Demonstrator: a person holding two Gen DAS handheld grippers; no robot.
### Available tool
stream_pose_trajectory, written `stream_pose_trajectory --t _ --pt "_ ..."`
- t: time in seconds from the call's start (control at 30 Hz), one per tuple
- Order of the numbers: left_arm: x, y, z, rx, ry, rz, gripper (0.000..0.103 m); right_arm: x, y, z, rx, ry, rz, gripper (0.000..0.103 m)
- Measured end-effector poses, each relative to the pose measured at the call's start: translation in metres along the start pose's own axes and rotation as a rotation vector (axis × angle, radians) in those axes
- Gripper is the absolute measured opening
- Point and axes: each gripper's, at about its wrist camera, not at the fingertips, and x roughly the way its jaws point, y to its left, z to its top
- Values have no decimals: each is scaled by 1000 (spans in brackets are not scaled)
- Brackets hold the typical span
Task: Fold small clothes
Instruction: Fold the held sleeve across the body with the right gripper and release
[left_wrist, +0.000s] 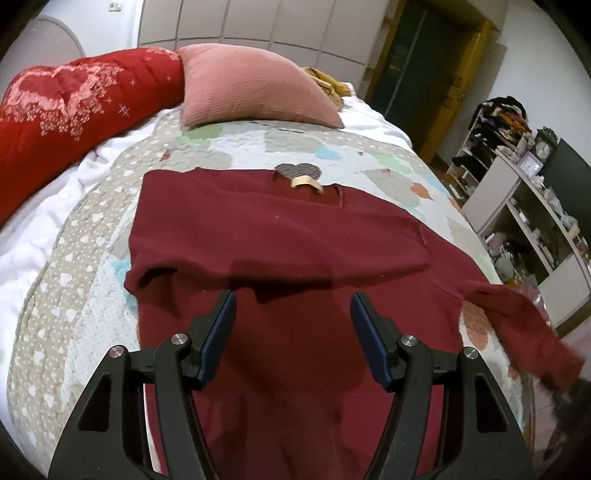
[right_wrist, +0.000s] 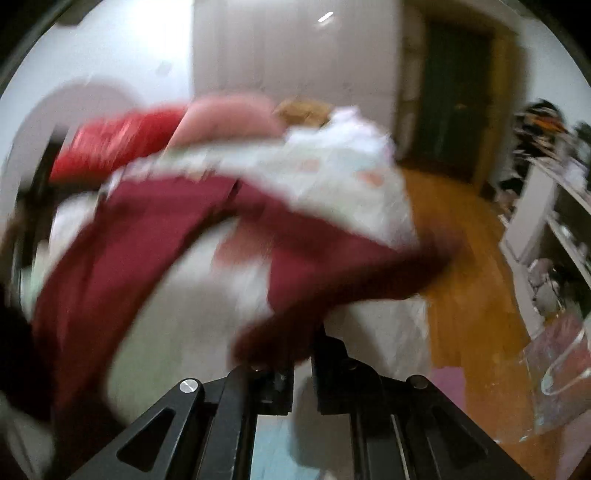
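A dark red sweater (left_wrist: 280, 236) lies spread on the patchwork quilt (left_wrist: 74, 295), its collar with a tan label (left_wrist: 306, 183) toward the pillows and its left sleeve folded over the body. My left gripper (left_wrist: 293, 314) hovers above the lower body of the sweater, its blue-padded jaws wide apart and empty. One sleeve (left_wrist: 517, 317) is stretched out past the bed's right edge. The right wrist view is heavily blurred. There my right gripper (right_wrist: 304, 341) is shut on the end of the sleeve (right_wrist: 332, 266), which runs up and left from its fingers.
A pink pillow (left_wrist: 255, 86) and a red floral duvet (left_wrist: 74, 110) sit at the head of the bed. White shelves (left_wrist: 524, 206) full of objects stand to the right, beyond an orange wooden floor (right_wrist: 465, 258). A dark door (left_wrist: 417, 62) is at the back.
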Motion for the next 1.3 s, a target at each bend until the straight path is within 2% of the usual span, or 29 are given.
stream_pose_trajectory --t 0.1,0.17,0.23,0.27,0.3,0.33,0.37,0.4,0.43,0.57,0.6,0.67,0.77,0.83,0.87,0.9,0.97,1.03,1.13,1.17,1.2,1.3 --pt "-4 -10 -3 20 1 -5 64 -1 14 -41 -101 150 -18 6" --pt "-5 -16 -4 31 0 -3 64 -9 11 -56 -93 182 -31 9" --pt "-6 -21 -5 43 2 0 64 -31 7 -64 -37 151 24 14" --pt "-6 -24 -6 47 3 -1 64 -43 6 -65 -18 123 61 21" --pt "-6 -25 -6 50 3 -5 64 -53 7 -64 -3 93 101 33" --pt "-5 -28 -7 54 3 -7 64 -65 8 -62 14 50 136 40" --pt "-5 -30 -8 59 5 -10 64 -72 9 -60 27 21 139 50" --pt "-4 -32 -9 63 7 -13 64 -76 8 -57 43 -7 128 53" --pt "-4 -34 -10 67 10 -14 64 -78 3 -54 78 -34 90 54" --pt "0 -40 -16 85 24 -15 64 -60 -26 -42 243 -54 -68 54" --pt "1 -41 -18 88 35 -13 64 -54 -33 -39 275 -59 -84 54" --pt "2 -41 -19 88 43 -16 64 -25 -45 -28 322 -33 -40 54" --pt "-1 -39 -20 101 35 -7 64 24 -45 -17 265 99 -44 53" --pt "-2 -35 -19 102 29 11 64 39 -36 -10 186 150 -94 26" --pt "-2 -33 -18 96 28 14 64 41 -32 -5 137 155 -143 9" --pt "0 -29 -16 77 28 12 64 39 -33 0 111 145 -164 9" --pt "1 -24 -14 46 31 0 64 15 -35 14 83 55 -215 8" --pt "2 -22 -14 9 36 -24 64 -10 -31 28 56 -46 -319 8" --pt "2 -27 -18 12 44 -48 64 -45 -7 32 -68 -213 -493 8" --pt "3 -31 -19 23 47 -47 64 -47 1 30 -111 -242 -498 8" --pt "3 -35 -21 38 50 -46 64 -47 7 24 -130 -234 -472 8" --pt "1 -46 -25 75 51 -50 64 -29 9 -6 -65 -88 -317 8"
